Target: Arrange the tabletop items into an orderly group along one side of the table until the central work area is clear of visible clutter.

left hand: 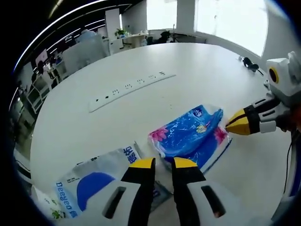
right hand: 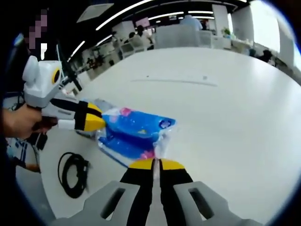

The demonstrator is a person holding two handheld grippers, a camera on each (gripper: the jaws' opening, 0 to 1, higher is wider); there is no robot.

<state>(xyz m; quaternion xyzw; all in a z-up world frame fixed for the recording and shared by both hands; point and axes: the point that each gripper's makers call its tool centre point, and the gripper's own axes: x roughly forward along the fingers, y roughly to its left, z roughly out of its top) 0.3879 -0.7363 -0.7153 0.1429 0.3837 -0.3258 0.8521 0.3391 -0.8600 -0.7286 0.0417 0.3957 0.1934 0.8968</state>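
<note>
your right gripper (right hand: 156,164) jaws pinch the blue plastic tissue pack (right hand: 136,133) mid-worktop by thin film, which may slip or tear if dragged. left gripper (left hand: 162,163) jaws stand narrow, holding nothing.

We see an open office: bright windows (left hand: 235,21) along the far wall, ceiling light strips (right hand: 141,12) overhead, desks with monitors (left hand: 44,70) beyond the wide white table (left hand: 188,66).
</note>
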